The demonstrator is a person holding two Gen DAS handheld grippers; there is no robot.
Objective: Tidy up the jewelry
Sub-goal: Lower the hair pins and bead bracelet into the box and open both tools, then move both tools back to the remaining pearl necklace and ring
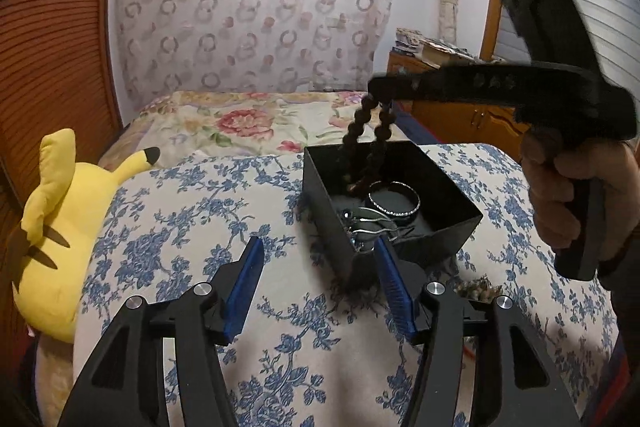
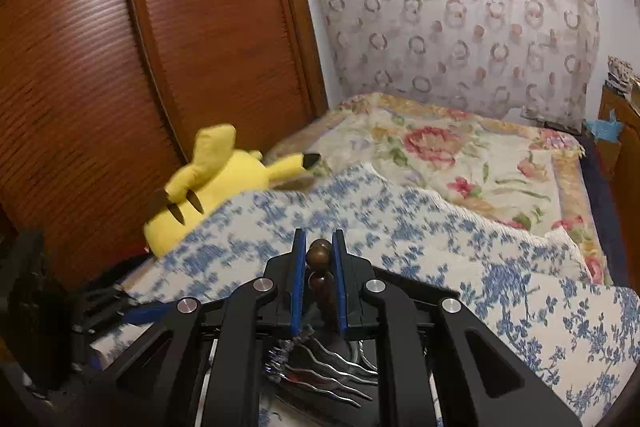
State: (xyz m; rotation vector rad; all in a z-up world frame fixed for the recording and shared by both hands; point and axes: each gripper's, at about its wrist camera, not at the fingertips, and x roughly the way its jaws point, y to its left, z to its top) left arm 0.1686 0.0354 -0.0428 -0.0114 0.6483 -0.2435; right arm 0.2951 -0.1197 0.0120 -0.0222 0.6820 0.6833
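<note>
Left wrist view: looks down-forward over the bed (image 1: 248, 211), close to the black box (image 1: 332, 211).
Right wrist view: directly above that box, facing the headboard curtain (image 2: 452, 19).
Shared: yellow plush (image 1: 60, 227), blue-flowered cover, curtain.

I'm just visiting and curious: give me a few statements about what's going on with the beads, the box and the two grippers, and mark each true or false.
1. The right gripper is clamped on a strand of brown beads. True.
2. The beads hang down into the black box. True.
3. The left gripper is closed on the box. False: its jaws are open and hold nothing.
4. The box is empty. False: a bangle and other jewelry lie inside.
5. A yellow plush toy lies beside the blue floral cover. True.
</note>
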